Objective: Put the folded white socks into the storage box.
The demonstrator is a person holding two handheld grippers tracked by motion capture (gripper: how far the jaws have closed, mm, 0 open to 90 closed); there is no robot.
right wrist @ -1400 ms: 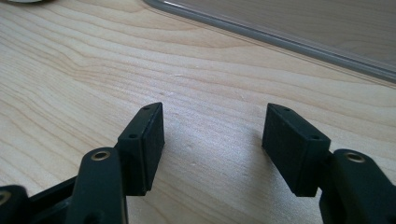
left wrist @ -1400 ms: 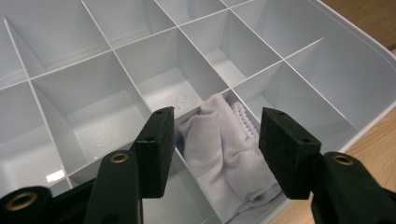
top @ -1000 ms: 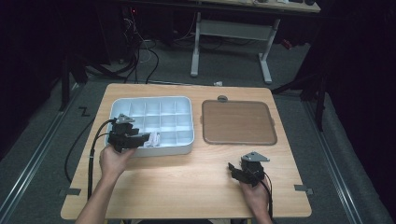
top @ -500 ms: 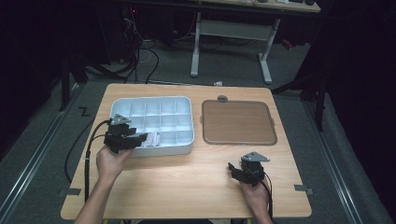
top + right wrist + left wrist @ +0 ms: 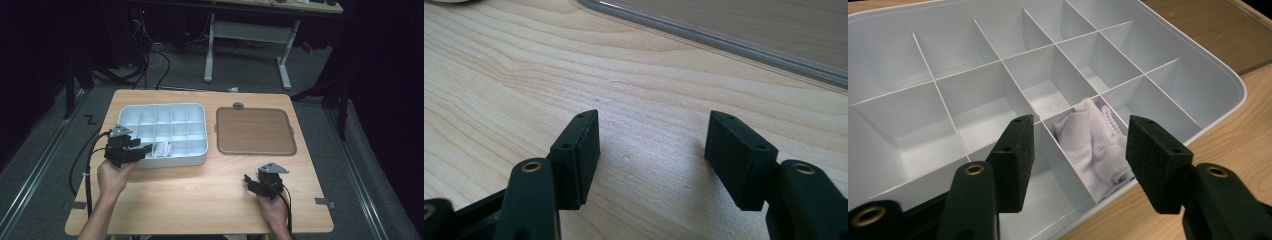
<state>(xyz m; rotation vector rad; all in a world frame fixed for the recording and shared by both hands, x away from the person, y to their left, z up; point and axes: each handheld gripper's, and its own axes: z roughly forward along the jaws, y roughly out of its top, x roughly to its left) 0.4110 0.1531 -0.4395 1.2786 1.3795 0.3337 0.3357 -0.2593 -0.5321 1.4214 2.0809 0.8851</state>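
Black foam-faced fingers [image 5: 1015, 160] of the left gripper [image 5: 1080, 150] stand wide apart over the near edge of the divided tray [image 5: 1198, 70], clamping nothing; each pad is a blunt rectangular block with a matte, slightly grainy face and small screw holes along its edge. Just beyond and between them lies the white cloth [image 5: 1090, 142], soft and crumpled, with a ribbed or beaded hem along one fold, stuffed into one compartment of the tray's near row, against the front wall. In the high view this cloth [image 5: 161, 148] sits near the middle of that front row, with the left gripper [image 5: 145, 150] hovering just to its left at the tray [image 5: 200, 107] rim. The tray is pale grey-white moulded plastic with rounded corners, smooth glossy walls and thin straight partitions that cut it into a grid of square cells. Beside it, slightly apart, lies a flat brown lid [image 5: 255, 131] with rounded corners and a clear raised rim; that rim [image 5: 724, 32] crosses the top of the right gripper view. Fingers [image 5: 579, 150] of the right gripper [image 5: 654, 150] are likewise spread open with only bare wood between them, low over the table [image 5: 499, 75], whose surface is light, smooth wood with a fine wavy grain. From above, the right gripper [image 5: 250, 182] rests near the table's front edge, well apart from tray and lid.
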